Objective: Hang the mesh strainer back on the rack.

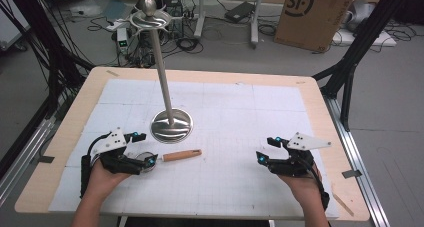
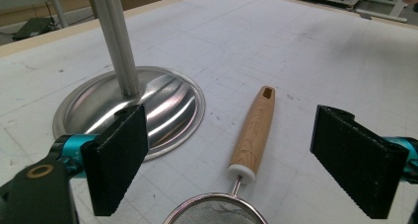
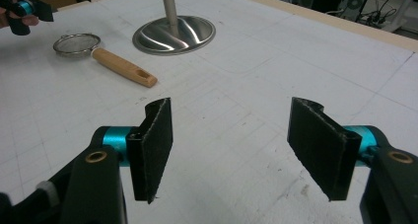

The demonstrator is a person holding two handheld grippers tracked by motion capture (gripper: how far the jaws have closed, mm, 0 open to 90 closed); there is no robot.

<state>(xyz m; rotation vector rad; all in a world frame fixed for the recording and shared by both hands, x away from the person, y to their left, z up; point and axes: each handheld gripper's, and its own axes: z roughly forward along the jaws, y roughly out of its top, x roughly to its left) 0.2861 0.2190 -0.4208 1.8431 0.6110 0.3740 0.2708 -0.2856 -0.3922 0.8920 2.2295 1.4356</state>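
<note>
Left tool (image 1: 142, 152) hovers with jaws apart over the strainer (image 1: 148, 158), gripping nothing; its wooden handle (image 1: 182, 155) lies flat on the surface (image 1: 230, 117) beside the steel stand base (image 1: 171, 125). Right tool (image 1: 267, 149), jaws apart, empty, sits well apart.

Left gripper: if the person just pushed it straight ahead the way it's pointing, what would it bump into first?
Most likely the strainer: the open left gripper has its mesh bowl just ahead between the jaws, wooden handle beyond. Depth is hard to judge.

"SF" — on cardboard box (image 1: 314, 14)
</note>
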